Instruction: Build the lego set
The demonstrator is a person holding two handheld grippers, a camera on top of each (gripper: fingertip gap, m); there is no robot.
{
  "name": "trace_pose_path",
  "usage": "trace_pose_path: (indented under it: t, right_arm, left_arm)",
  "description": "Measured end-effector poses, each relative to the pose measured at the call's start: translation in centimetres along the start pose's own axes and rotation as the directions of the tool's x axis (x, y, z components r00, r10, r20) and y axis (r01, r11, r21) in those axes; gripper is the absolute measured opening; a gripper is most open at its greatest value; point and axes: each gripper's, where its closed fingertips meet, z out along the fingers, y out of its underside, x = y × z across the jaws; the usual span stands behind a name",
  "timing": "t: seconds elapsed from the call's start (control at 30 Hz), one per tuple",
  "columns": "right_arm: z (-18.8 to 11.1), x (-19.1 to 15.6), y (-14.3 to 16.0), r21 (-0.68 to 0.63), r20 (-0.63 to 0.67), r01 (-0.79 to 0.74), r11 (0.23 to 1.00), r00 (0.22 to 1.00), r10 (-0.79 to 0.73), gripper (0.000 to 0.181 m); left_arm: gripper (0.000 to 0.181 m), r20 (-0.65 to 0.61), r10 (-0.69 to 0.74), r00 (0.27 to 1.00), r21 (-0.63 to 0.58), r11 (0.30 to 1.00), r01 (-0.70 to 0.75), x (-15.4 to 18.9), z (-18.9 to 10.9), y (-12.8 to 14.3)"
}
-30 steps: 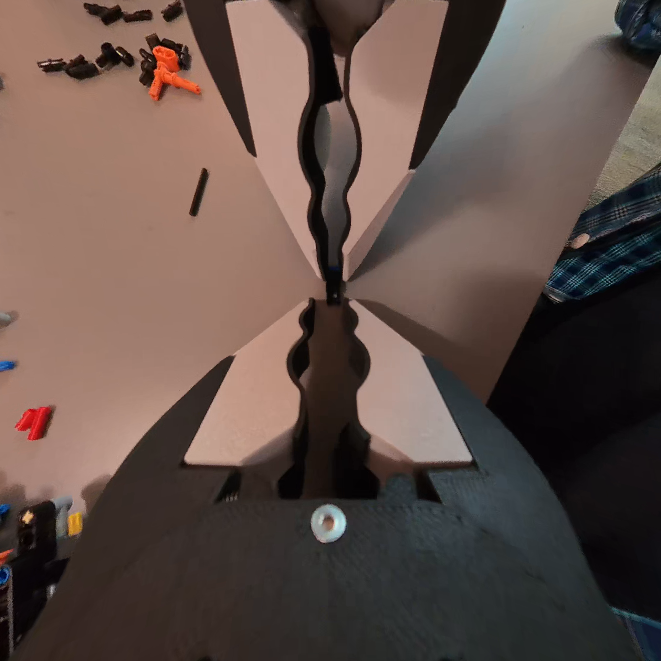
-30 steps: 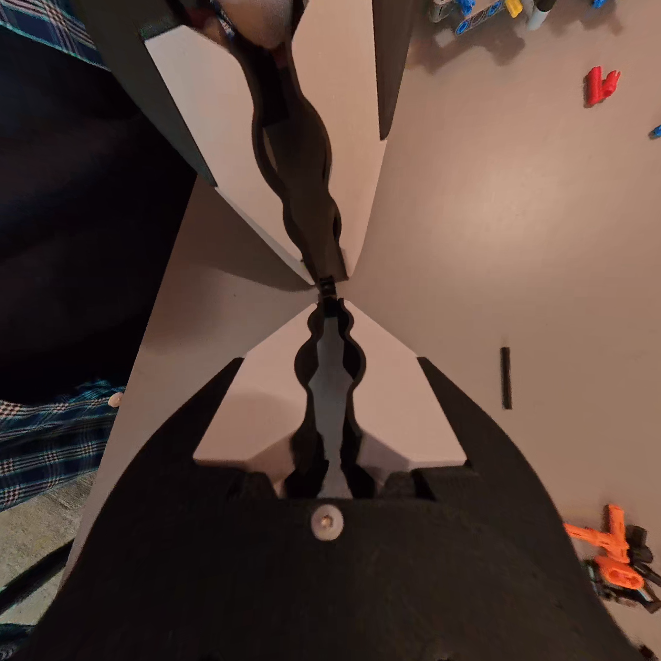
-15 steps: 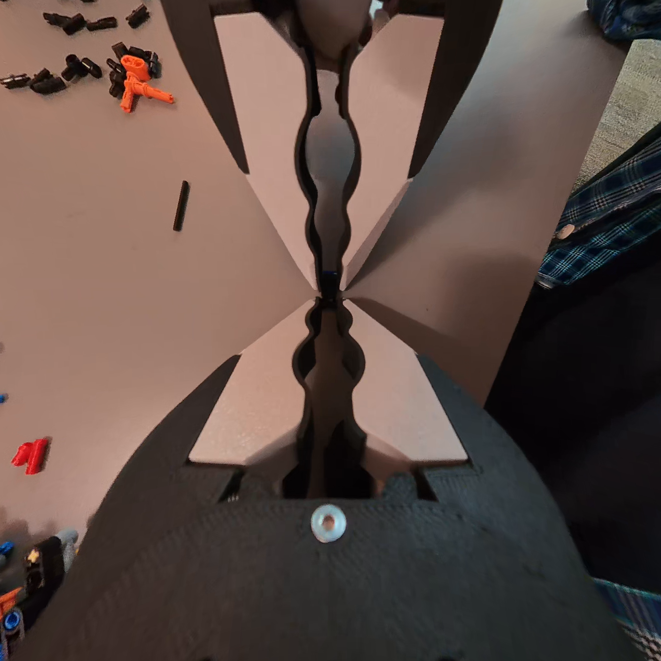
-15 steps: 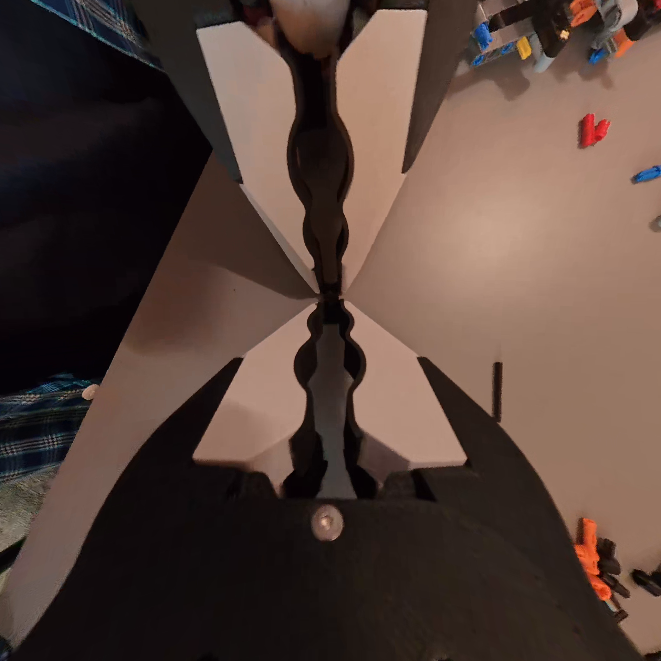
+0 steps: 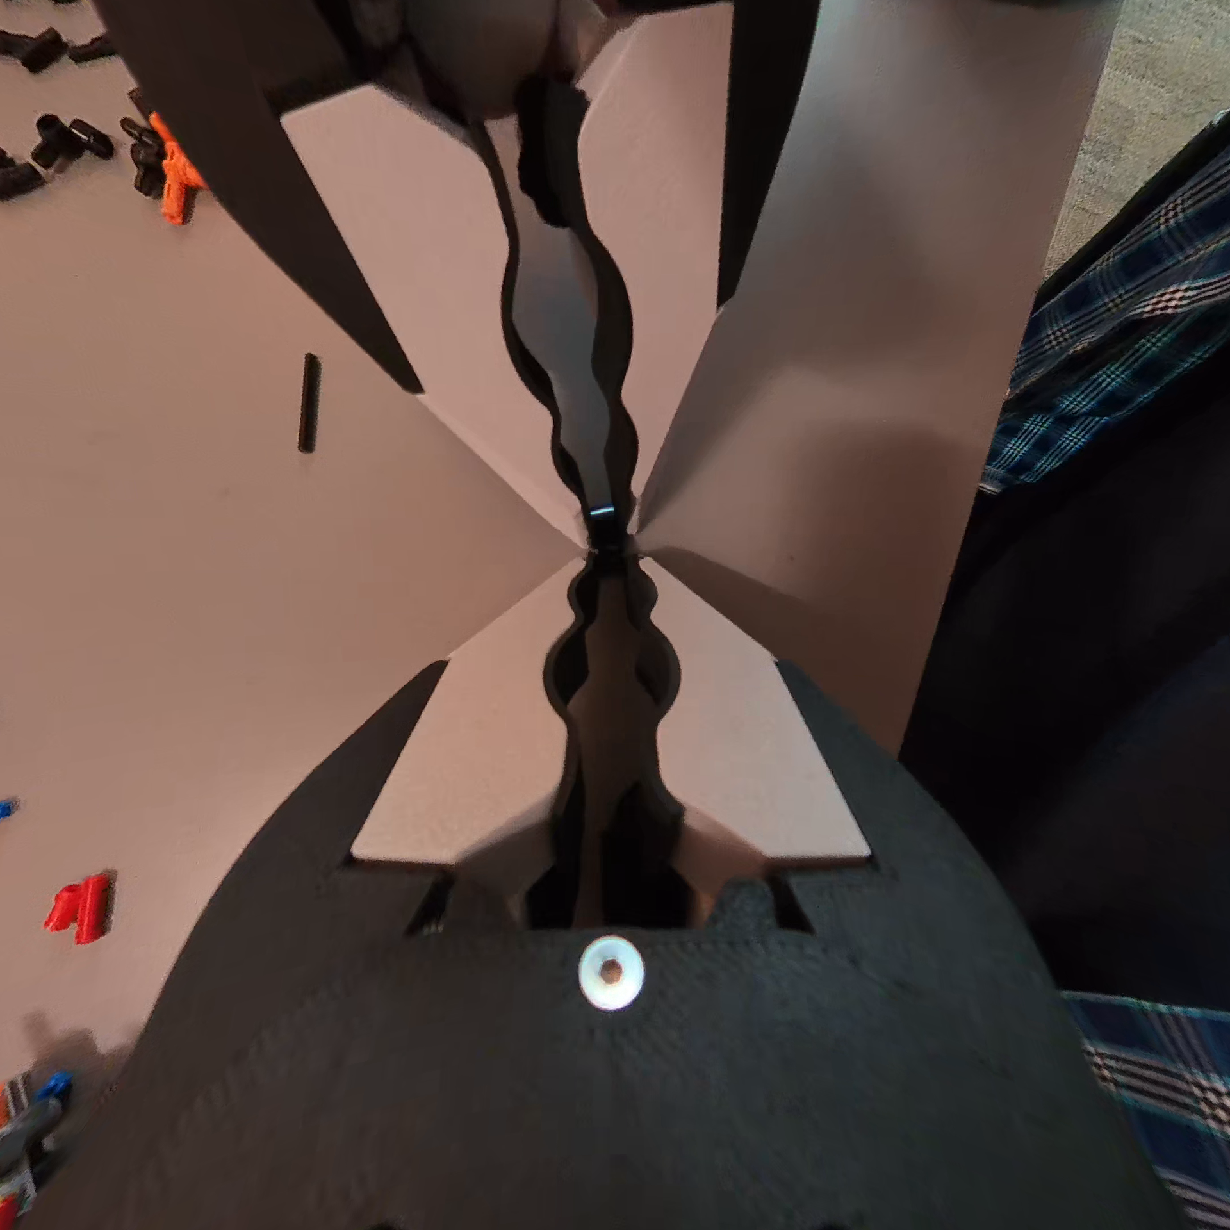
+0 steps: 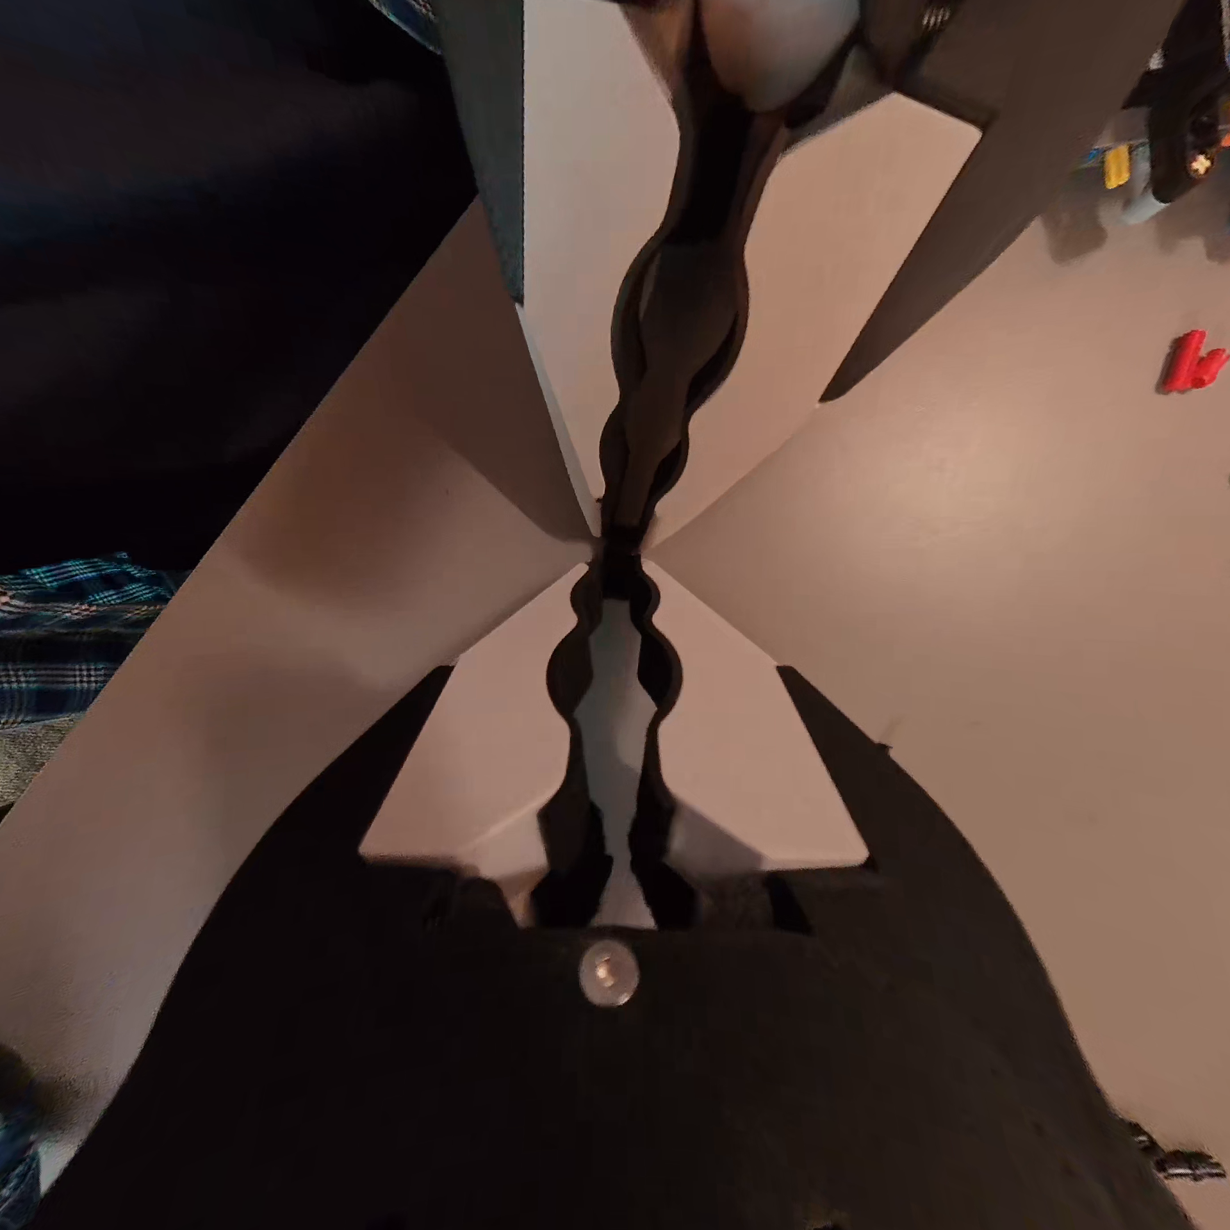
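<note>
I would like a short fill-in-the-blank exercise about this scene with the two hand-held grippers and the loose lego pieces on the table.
1. The left hand-held gripper and the right hand-held gripper meet tip to ____.
2. In the left wrist view, the lone black rod lies on the ____.
3. In the right wrist view, the small piece lying alone on the right is ____ in colour.
4. Near the black pins lies a piece of ____ colour.

Missing words: tip; table; red; orange
</note>
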Motion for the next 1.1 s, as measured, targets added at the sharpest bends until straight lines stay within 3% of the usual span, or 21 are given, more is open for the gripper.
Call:
trace_pose_path:
  t: [0.57, 1.1]
  right_arm:
    - [-0.02, 0.17, -0.08, 0.106, -0.074, -0.359, 0.927, 0.927, 0.367, 0.004]
    - [0.02, 0.31, -0.13, 0.202, -0.129, -0.596, 0.777, 0.770, 0.625, 0.003]
  left_arm:
    - [0.008, 0.063, -0.085, 0.994, 0.049, 0.995, 0.082, -0.03, 0.01, -0.03]
    - [0.008, 0.101, -0.084, 0.991, 0.052, 0.995, 0.079, -0.09, 0.01, -0.01]
